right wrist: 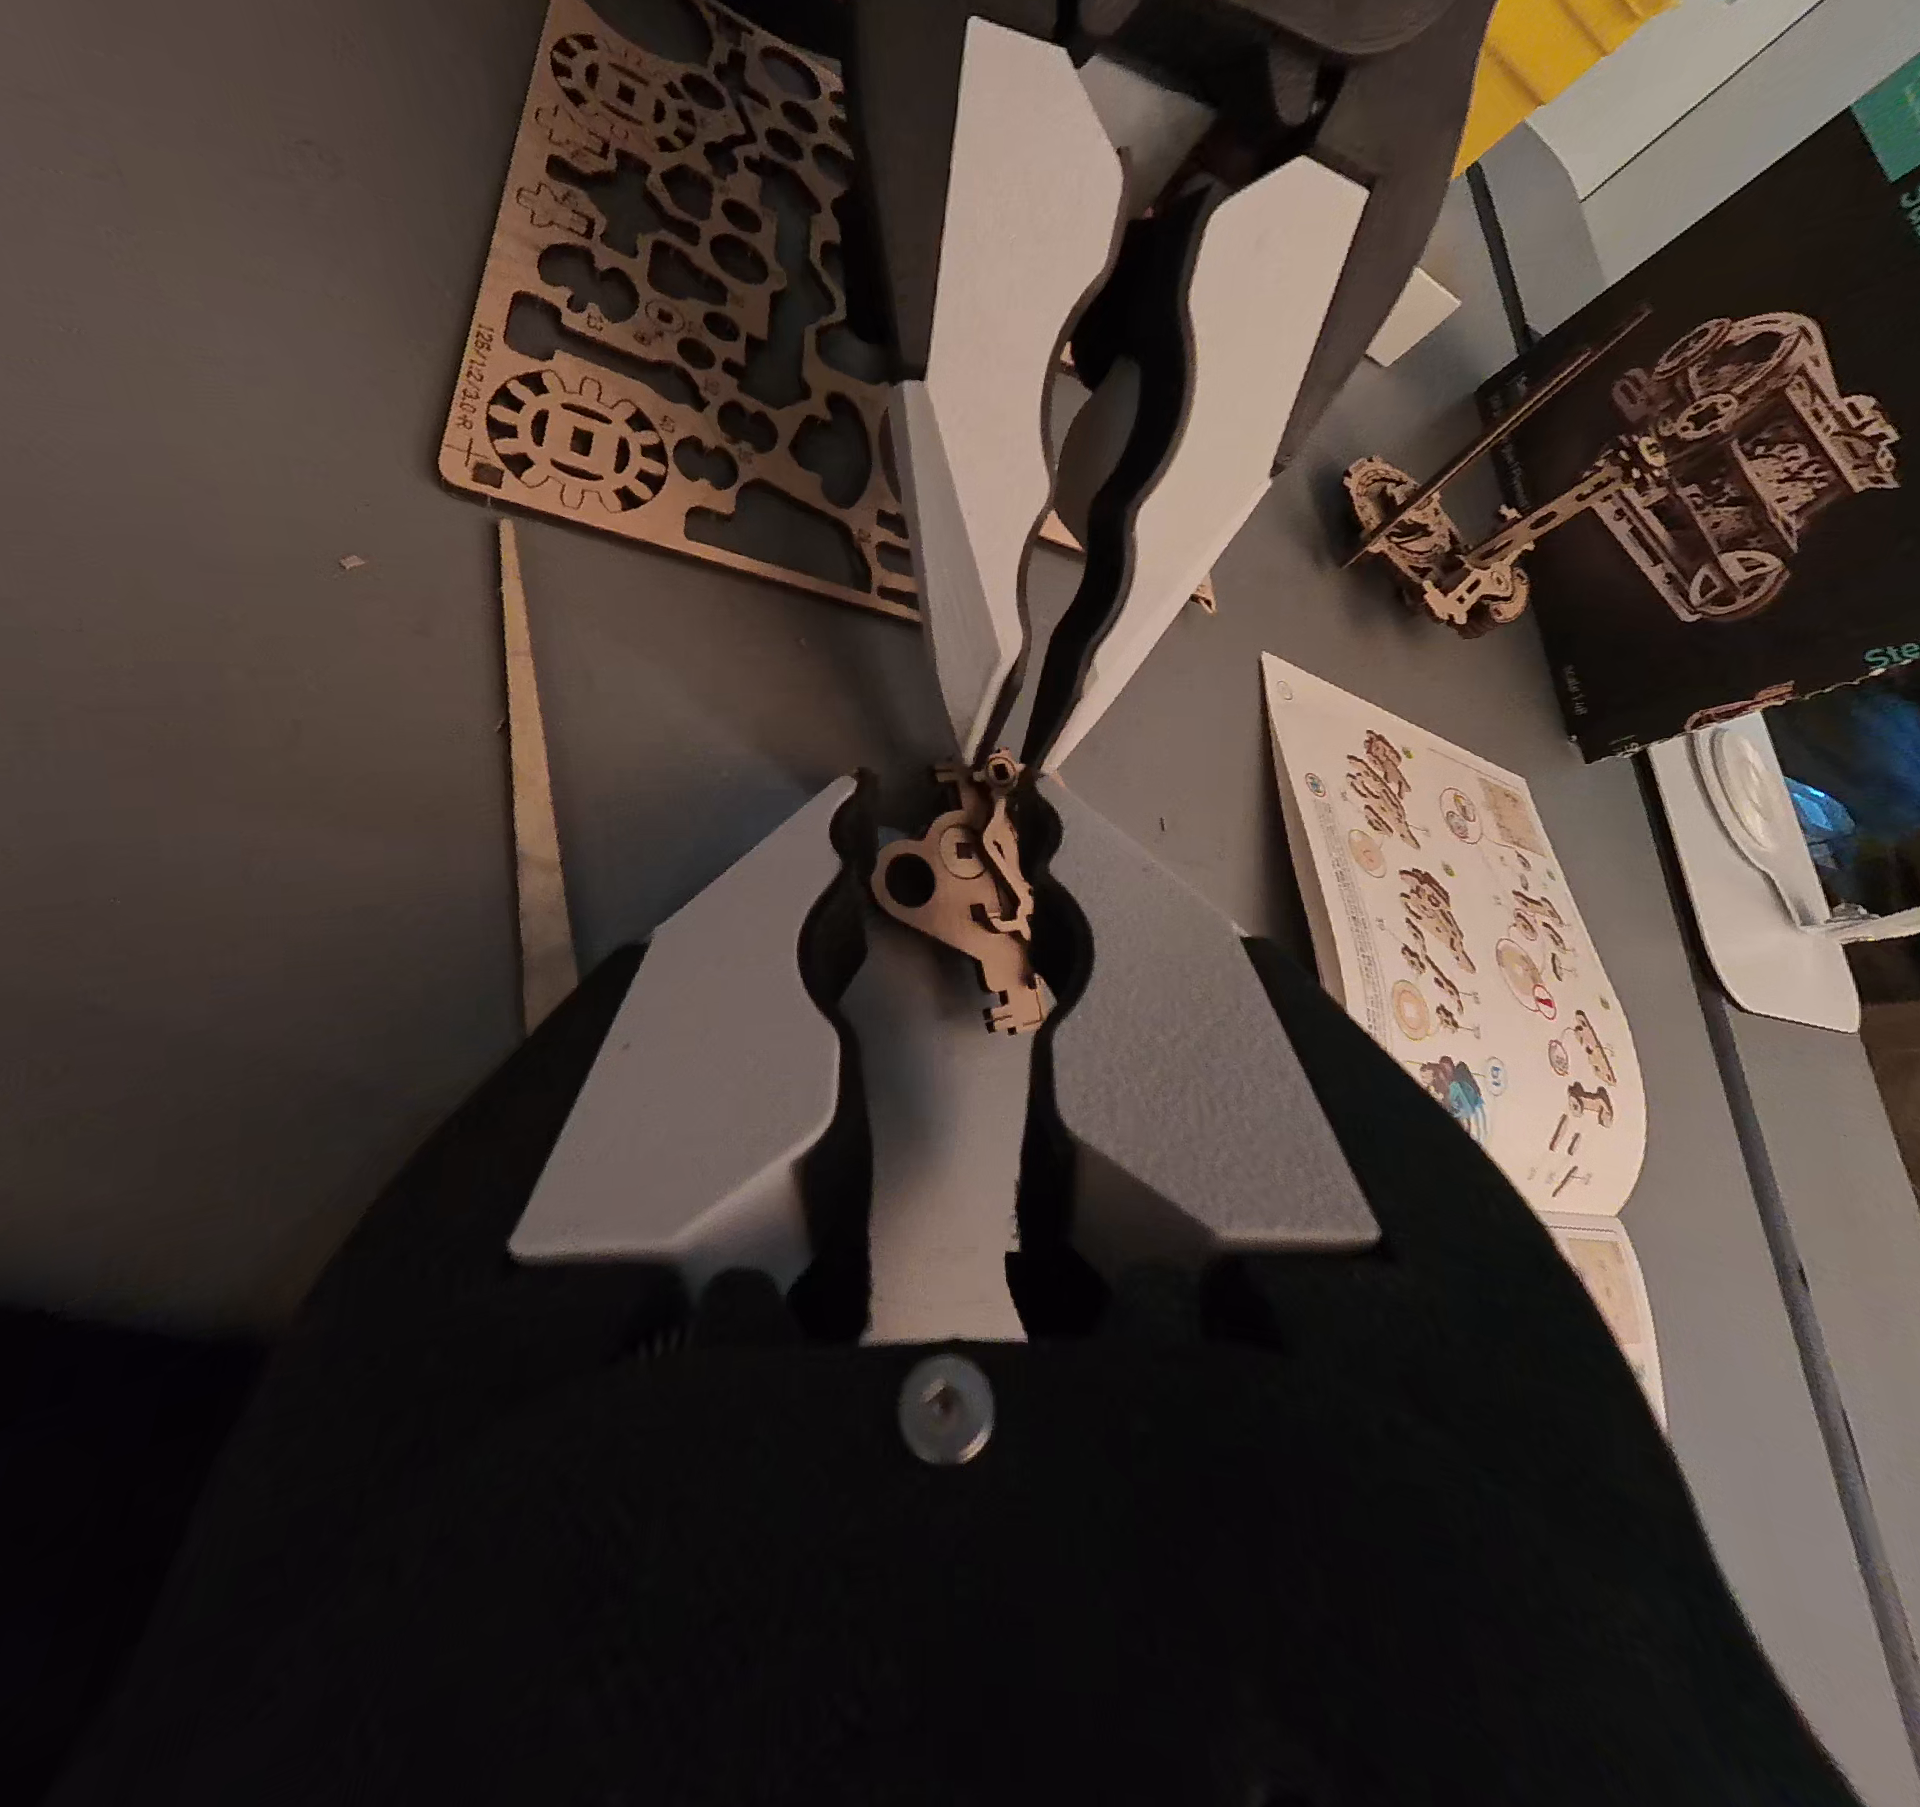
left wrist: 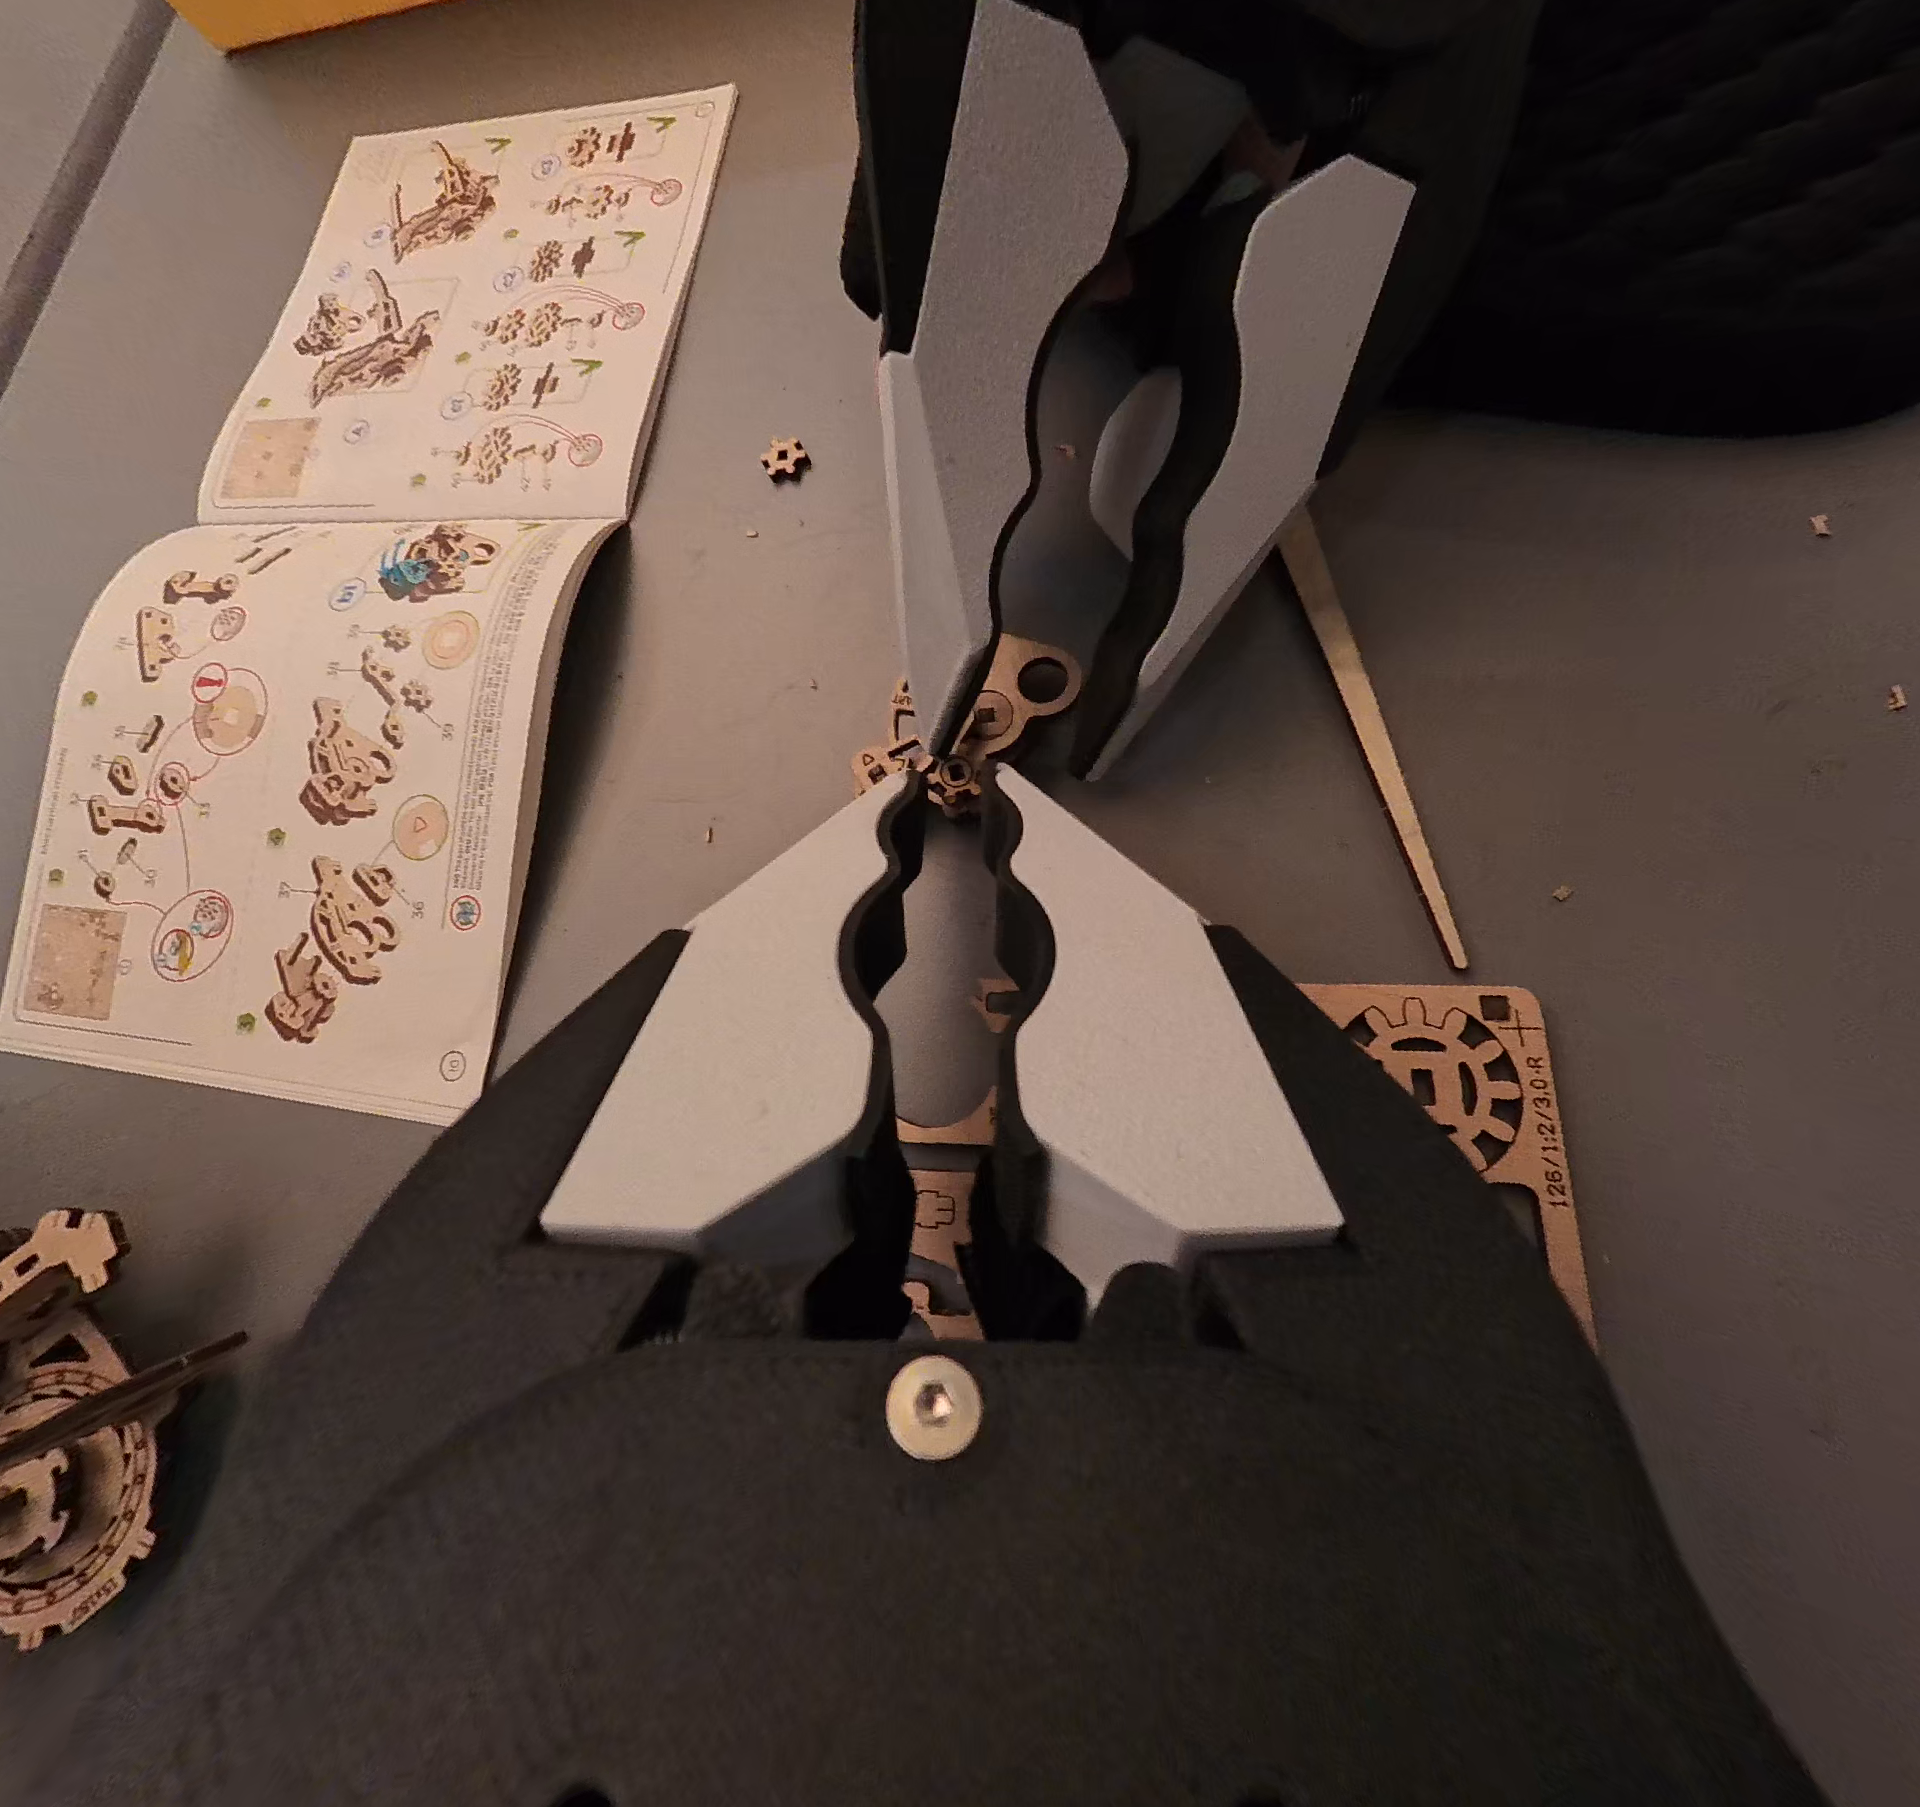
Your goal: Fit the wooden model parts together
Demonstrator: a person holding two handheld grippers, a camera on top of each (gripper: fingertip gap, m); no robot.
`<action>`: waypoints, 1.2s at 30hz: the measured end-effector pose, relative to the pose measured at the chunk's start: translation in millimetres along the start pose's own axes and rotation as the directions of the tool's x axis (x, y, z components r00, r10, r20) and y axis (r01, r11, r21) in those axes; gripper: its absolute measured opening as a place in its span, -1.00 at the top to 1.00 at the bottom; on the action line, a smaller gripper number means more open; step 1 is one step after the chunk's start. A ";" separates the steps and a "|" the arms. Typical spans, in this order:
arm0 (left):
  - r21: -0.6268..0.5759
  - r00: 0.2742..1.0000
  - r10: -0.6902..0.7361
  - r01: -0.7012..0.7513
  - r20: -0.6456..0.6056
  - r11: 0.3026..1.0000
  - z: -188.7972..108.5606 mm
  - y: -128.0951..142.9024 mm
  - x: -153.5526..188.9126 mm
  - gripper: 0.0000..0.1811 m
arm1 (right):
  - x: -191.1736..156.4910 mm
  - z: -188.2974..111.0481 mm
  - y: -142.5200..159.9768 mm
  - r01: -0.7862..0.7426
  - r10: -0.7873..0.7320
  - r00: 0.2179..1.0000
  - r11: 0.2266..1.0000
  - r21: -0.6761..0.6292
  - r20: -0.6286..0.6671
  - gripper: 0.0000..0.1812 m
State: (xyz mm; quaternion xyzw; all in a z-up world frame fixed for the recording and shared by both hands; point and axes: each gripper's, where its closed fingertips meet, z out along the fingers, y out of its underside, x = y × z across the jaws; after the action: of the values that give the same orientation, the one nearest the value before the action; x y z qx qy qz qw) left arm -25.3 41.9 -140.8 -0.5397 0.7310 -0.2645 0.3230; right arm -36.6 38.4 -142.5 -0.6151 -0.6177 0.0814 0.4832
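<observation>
Counter [left wrist: 1558,718]: grey, carrying an open instruction booklet [left wrist: 343,718] and a punched-out wooden parts sheet [right wrist: 665,303] (mostly empty holes).
Right gripper [right wrist: 951,812]: jaws clamped on a wooden lever assembly [right wrist: 961,884], above the counter.
Left gripper [left wrist: 951,786]: jaws nipping a small wooden gear [left wrist: 954,778], touching the assembly's end.

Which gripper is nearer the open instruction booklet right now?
Left, slightly. The booklet lies on the table just beside the left gripper; the right gripper meets it tip to tip from the far side, angled away.
</observation>
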 end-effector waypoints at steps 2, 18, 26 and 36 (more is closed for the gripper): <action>0.000 1.000 -0.005 0.005 -0.001 1.000 0.2 0.2 -0.1 0.90 | 1.5 -0.1 0.5 0.004 -0.004 1.000 1.000 -0.005 -0.010 0.73; 0.018 0.998 -0.065 0.065 -0.018 0.998 0.1 0.9 -4.6 0.90 | -0.8 2.8 1.2 0.048 -0.048 0.999 0.999 -0.017 -0.015 0.69; 0.008 0.997 -0.073 0.073 -0.015 0.997 -2.7 3.8 -5.9 0.94 | -0.5 2.8 2.2 0.039 -0.039 0.999 0.999 -0.018 -0.015 0.68; 0.037 0.995 -0.089 0.090 -0.036 0.995 -7.4 0.7 -5.7 0.93 | -1.2 2.6 1.8 0.053 -0.053 0.998 0.998 -0.017 -0.018 0.69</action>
State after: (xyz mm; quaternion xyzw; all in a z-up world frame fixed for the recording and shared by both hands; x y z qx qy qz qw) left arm -30.2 47.9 -135.5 -0.5609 0.7065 -0.3020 0.3083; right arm -37.4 39.1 -145.6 -0.6032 -0.6298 0.0579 0.4860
